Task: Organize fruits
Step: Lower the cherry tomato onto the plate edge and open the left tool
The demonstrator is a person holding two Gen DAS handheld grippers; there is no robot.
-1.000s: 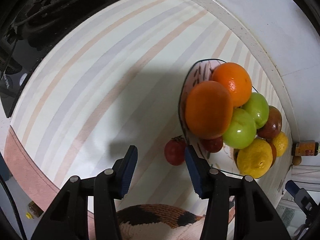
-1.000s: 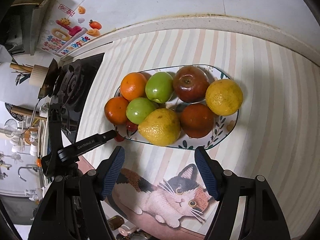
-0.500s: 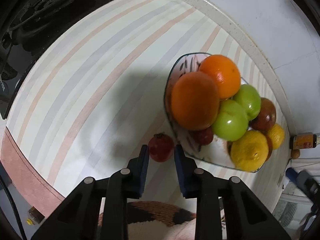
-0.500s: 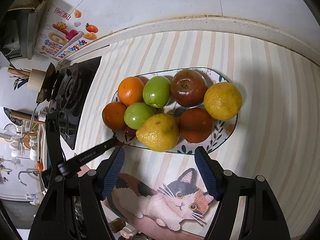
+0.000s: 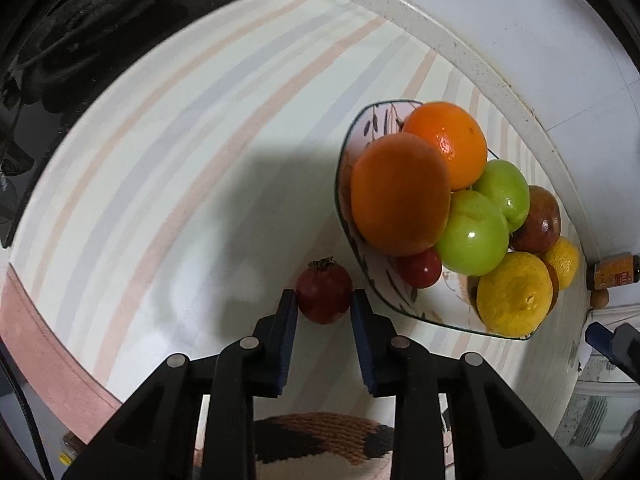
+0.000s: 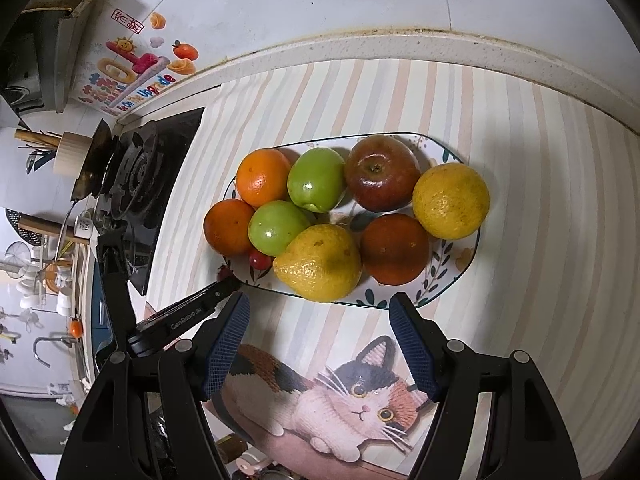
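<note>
A small dark red tomato [image 5: 325, 297] lies on the striped mat just left of the patterned plate [image 5: 404, 304]. My left gripper [image 5: 324, 304] has its blue pads on both sides of the tomato, touching it. The plate holds oranges [image 5: 400, 194], green apples [image 5: 472, 234], a red apple [image 6: 380, 174], lemons [image 5: 514, 294] and a second small tomato [image 5: 420, 267]. My right gripper [image 6: 318, 312] is open and empty, above the mat just in front of the plate [image 6: 448, 284]. The left gripper [image 6: 224, 286] shows at the plate's left end, with the tomato [image 6: 223, 271] mostly hidden.
A black gas stove [image 6: 136, 176] with a pan lies left of the mat. The counter's raised back edge [image 6: 400, 46] and the white wall run behind the plate. A cat picture [image 6: 352, 388] is printed on the mat's near edge. A spice jar [image 5: 616, 270] stands at the far right.
My left gripper moved forward and narrowed from wide open until its pads came onto the small tomato. The right gripper drew back slightly and stayed open.
</note>
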